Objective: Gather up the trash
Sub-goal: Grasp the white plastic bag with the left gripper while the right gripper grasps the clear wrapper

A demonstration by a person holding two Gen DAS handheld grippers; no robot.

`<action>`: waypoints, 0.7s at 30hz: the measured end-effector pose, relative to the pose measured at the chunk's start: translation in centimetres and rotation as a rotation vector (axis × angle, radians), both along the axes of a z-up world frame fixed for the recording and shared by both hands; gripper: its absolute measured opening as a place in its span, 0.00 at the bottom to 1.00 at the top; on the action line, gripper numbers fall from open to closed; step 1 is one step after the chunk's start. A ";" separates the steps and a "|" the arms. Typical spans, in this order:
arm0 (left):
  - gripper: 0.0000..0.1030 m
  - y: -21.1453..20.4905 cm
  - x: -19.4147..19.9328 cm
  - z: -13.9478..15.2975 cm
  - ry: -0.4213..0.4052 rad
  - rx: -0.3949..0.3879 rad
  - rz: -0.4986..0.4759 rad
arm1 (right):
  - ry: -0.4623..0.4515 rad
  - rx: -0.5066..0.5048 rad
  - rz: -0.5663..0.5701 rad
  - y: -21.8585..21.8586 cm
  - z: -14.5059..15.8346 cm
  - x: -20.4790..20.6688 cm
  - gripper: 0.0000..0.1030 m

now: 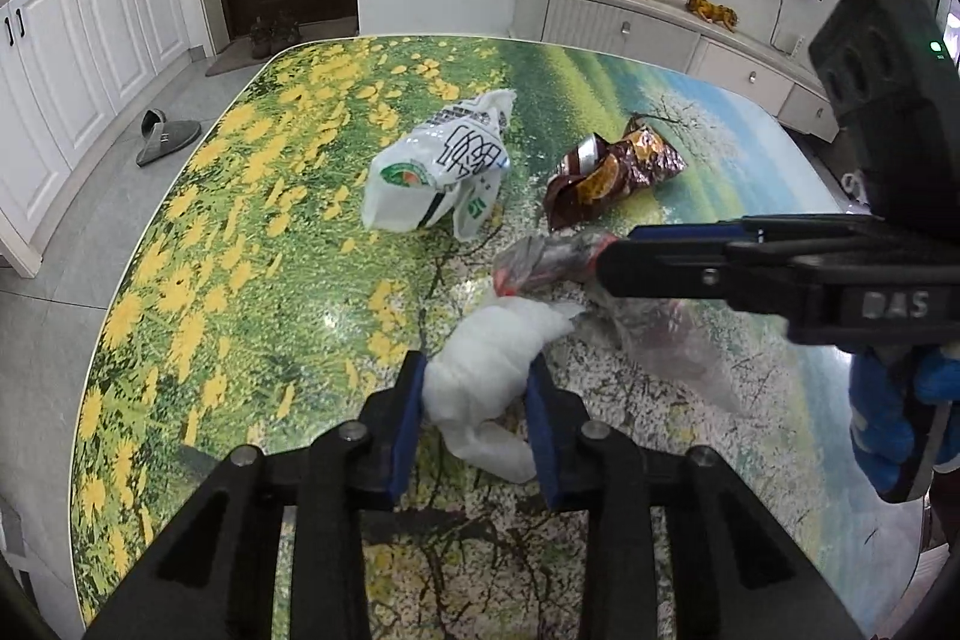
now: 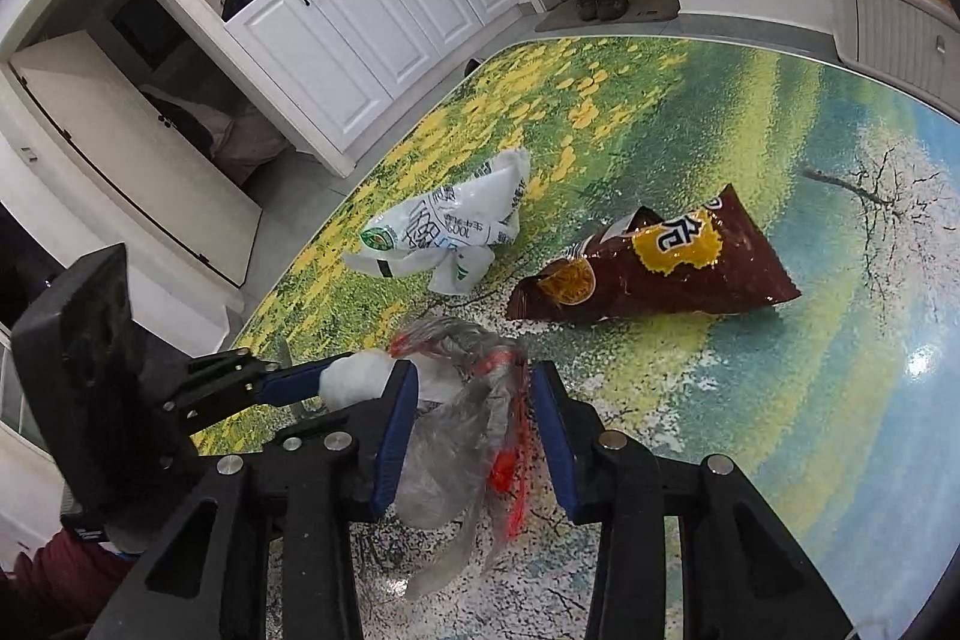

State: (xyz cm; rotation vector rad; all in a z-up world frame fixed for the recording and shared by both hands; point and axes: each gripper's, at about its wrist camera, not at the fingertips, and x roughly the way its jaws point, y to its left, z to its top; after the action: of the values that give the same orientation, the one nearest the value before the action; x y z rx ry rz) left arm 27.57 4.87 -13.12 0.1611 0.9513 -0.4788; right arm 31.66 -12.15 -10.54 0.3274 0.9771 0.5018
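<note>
Trash lies scattered on the flower-printed bench (image 1: pixel 180 280). We hold the left gripper (image 1: pixel 477 400) with its blue pads touching both sides of a crumpled white wad (image 1: pixel 492 358), gripping it against the bench. Our right gripper (image 2: pixel 474 430) stands half open around a clear plastic bag (image 2: pixel 456 436) with red print, pads not pressing it. Farther off lie a white printed bag (image 1: pixel 432 166) and, near it but apart, a brown snack packet (image 2: pixel 660 262).
</note>
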 end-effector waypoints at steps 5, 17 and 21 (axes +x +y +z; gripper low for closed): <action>0.29 1.0 -1.0 0.5 -0.012 0.007 0.040 | 0.019 -0.022 -0.004 0.3 -1.0 -0.2 0.21; 0.29 2.9 -6.4 5.5 -0.096 0.043 0.133 | -0.096 -0.044 0.005 -0.3 3.0 -5.9 0.12; 0.29 1.9 -9.1 7.3 -0.132 0.057 0.139 | -0.153 -0.042 -0.017 -1.8 5.1 -9.5 0.12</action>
State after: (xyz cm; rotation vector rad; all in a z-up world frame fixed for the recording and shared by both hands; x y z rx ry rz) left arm 18.47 6.76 -5.80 0.1747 0.8412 -0.3088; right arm 22.16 -13.99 -5.40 0.2555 0.8345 0.4825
